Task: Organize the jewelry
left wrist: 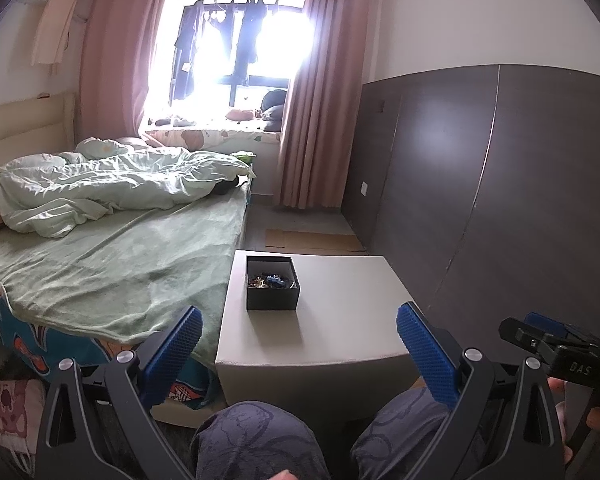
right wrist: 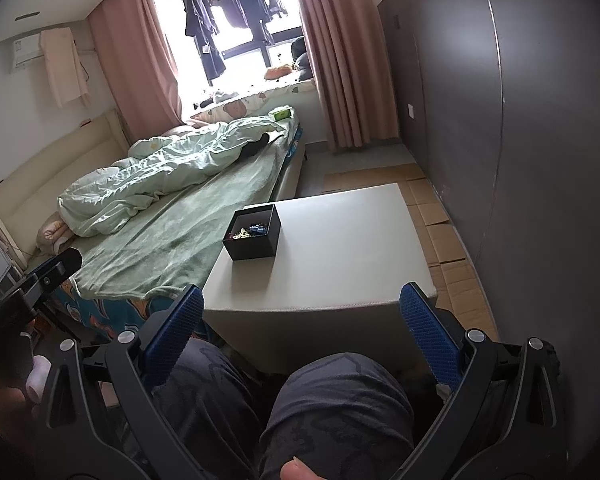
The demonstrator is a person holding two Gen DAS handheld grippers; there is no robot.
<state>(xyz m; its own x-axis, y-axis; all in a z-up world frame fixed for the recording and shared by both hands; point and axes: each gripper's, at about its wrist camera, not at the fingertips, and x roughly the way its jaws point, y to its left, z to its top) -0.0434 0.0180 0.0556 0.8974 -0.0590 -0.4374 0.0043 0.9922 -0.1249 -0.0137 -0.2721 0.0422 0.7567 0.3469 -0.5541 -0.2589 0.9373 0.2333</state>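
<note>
A small black open box (left wrist: 272,286) stands on the left part of a pale grey table (left wrist: 340,320). It holds a tangle of jewelry (left wrist: 271,281), gold and blue pieces. The box also shows in the right wrist view (right wrist: 253,237), with the jewelry (right wrist: 249,232) inside, on the same table (right wrist: 332,256). My left gripper (left wrist: 300,354) is open and empty, held back from the table's near edge above the person's knees. My right gripper (right wrist: 302,330) is open and empty too, also short of the near edge. The right gripper's body shows in the left wrist view (left wrist: 556,348).
A bed with green sheet (left wrist: 112,264) lies close along the table's left side. A dark wardrobe wall (left wrist: 500,184) runs on the right. Flattened cardboard (right wrist: 440,232) covers the floor between table and wardrobe. The person's knees (right wrist: 300,400) are under both grippers.
</note>
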